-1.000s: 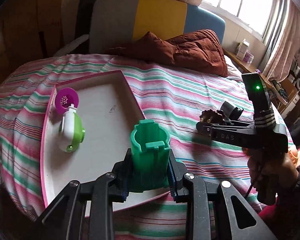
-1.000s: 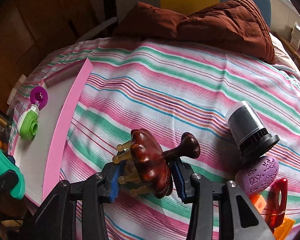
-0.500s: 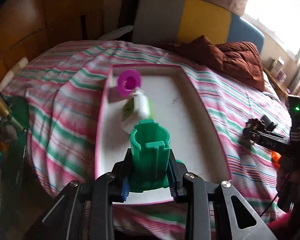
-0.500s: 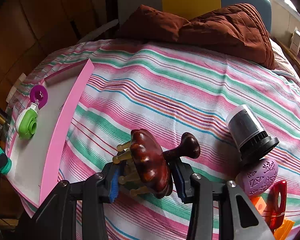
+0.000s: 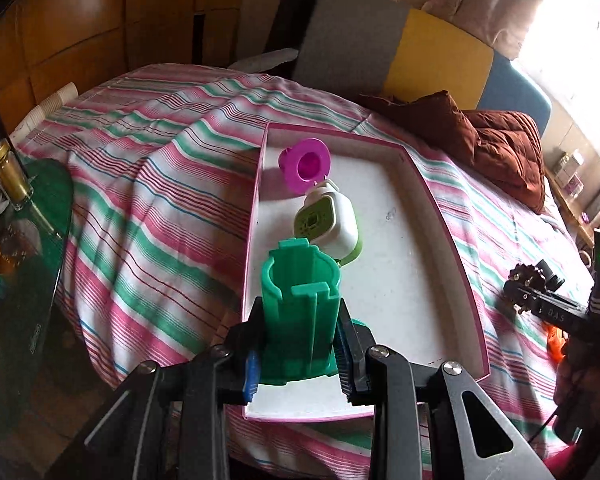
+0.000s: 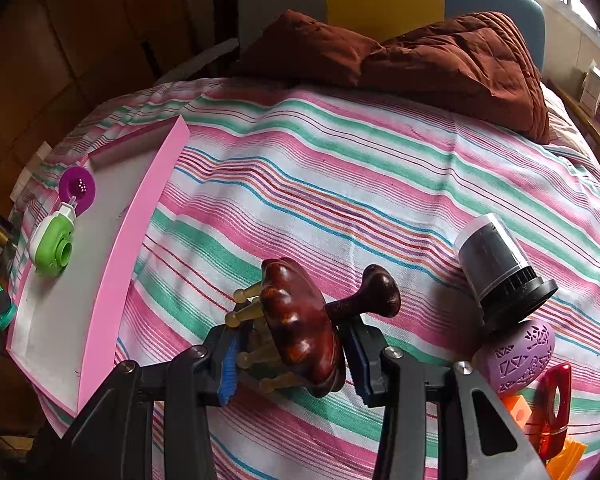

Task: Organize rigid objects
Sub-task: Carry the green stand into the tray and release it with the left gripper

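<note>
Holder (image 5: 300, 308), green, plastic: I am gripping it upright in the left tool (image 5: 298, 356), jaws clamped on its lower body, open mouth up. It is hanging over the near end of the tray (image 5: 452, 248), which is lying on the striped bed (image 6: 340, 184).

Tray contents: green-and-white gadget (image 5: 330, 222) just beyond the holder, purple funnel (image 5: 306, 164) beyond that and touching it, both along the left wall. Bare floor is showing to the right and straight below the holder.

Massager (image 6: 300, 328), dark wood with pegs: I am clamping it in the right tool (image 6: 290, 354), knob handle pointing right, over the bed and well apart from the tray, which is lying to its left.

Governing relation, as I judge it: the holder's long axis is running vertical with the drop spot directly beneath, so the left tool is nearer and needing only to lower; the right is needing a leftward carry.

Unsorted on the bed at right: black jar (image 6: 496, 268), purple egg (image 6: 520, 356), red and orange pieces (image 6: 556, 412).
</note>
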